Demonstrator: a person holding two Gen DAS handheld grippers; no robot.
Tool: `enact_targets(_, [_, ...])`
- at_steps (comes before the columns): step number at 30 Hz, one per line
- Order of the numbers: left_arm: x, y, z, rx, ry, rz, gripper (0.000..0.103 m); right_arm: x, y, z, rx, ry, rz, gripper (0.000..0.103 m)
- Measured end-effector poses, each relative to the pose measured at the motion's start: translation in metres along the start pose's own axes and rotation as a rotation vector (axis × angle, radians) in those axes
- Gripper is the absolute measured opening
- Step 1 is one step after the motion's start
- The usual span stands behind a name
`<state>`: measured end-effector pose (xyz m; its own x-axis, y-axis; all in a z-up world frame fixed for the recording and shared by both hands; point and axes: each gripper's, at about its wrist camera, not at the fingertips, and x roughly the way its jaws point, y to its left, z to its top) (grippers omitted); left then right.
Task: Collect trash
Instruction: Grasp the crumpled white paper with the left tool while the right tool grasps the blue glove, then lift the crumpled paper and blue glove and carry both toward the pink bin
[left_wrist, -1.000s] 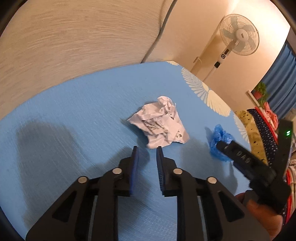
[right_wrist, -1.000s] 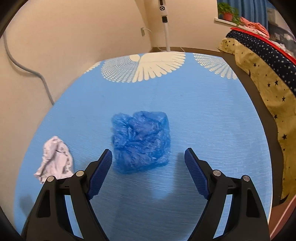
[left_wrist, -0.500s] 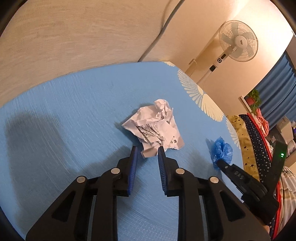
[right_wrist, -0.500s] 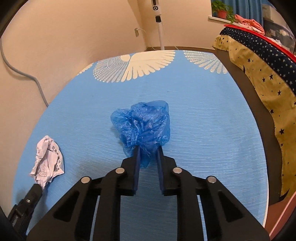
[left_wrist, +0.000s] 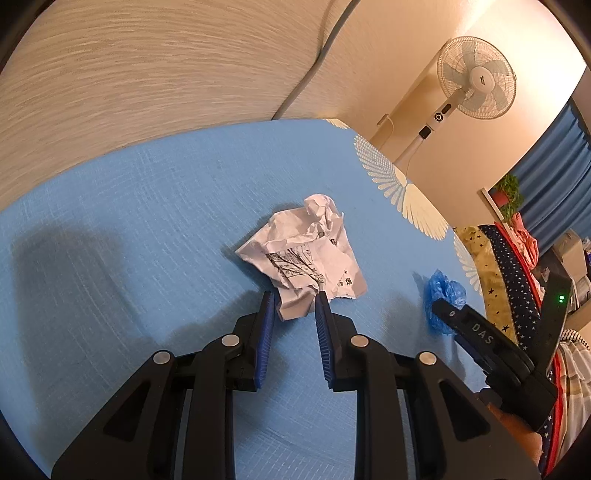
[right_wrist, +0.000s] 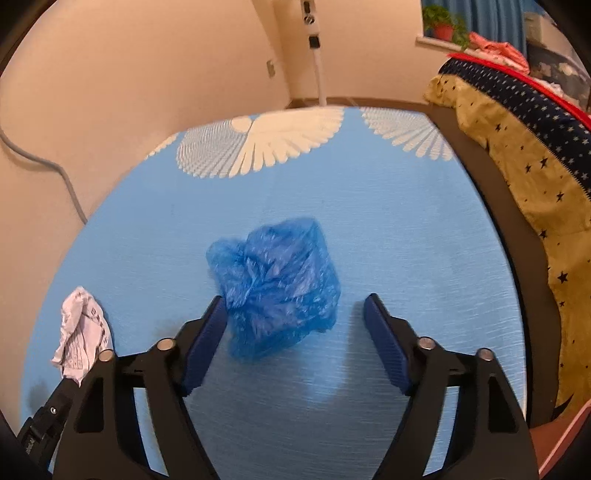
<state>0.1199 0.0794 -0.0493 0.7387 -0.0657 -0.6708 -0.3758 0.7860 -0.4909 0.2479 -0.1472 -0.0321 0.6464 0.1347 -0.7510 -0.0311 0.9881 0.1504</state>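
Observation:
A crumpled white printed paper (left_wrist: 304, 254) lies on the blue table (left_wrist: 129, 229). My left gripper (left_wrist: 293, 304) is nearly shut, its blue pads pinching the paper's near corner. The paper also shows in the right wrist view (right_wrist: 79, 338). A crumpled blue plastic bag (right_wrist: 279, 282) lies on the table between the fingers of my right gripper (right_wrist: 295, 321), which is wide open, its pads apart from the bag on the right. In the left wrist view the bag (left_wrist: 443, 295) sits to the right, partly hidden by the right gripper's black body.
A beige wall (left_wrist: 147, 74) with a grey cable runs along the table's far side. A standing fan (left_wrist: 476, 79) is in the corner. A star-patterned yellow and navy cloth (right_wrist: 517, 166) hangs beyond the table's right edge.
My right gripper was shut on the blue bag half a second ago and has opened wide, so the bag lies loose. My left gripper has moved forward onto the paper's corner.

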Motion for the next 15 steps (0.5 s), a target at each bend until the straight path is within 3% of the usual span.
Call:
enact_targets(1, [0.0, -0.001, 0.0, 0.002, -0.003, 0.001, 0.022, 0.0, 0.0, 0.0, -0.001, -0.003, -0.008, 0.056])
enact_targets(4, [-0.002, -0.003, 0.0, 0.013, -0.012, 0.006, 0.015, -0.001, 0.0, -0.002, -0.007, -0.005, -0.009, 0.024])
enact_targets(5, [-0.004, -0.004, 0.0, 0.016, -0.021, 0.009, 0.012, -0.002, 0.0, -0.004, -0.009, -0.004, 0.003, 0.008])
enact_targets(8, [-0.007, -0.008, 0.0, 0.03, -0.03, -0.004, 0.005, -0.01, -0.003, -0.007, -0.002, -0.02, 0.034, 0.003])
enact_targets(15, [-0.025, -0.027, 0.0, 0.091, -0.046, -0.062, 0.002, -0.054, -0.009, -0.008, 0.021, -0.096, 0.028, 0.002])
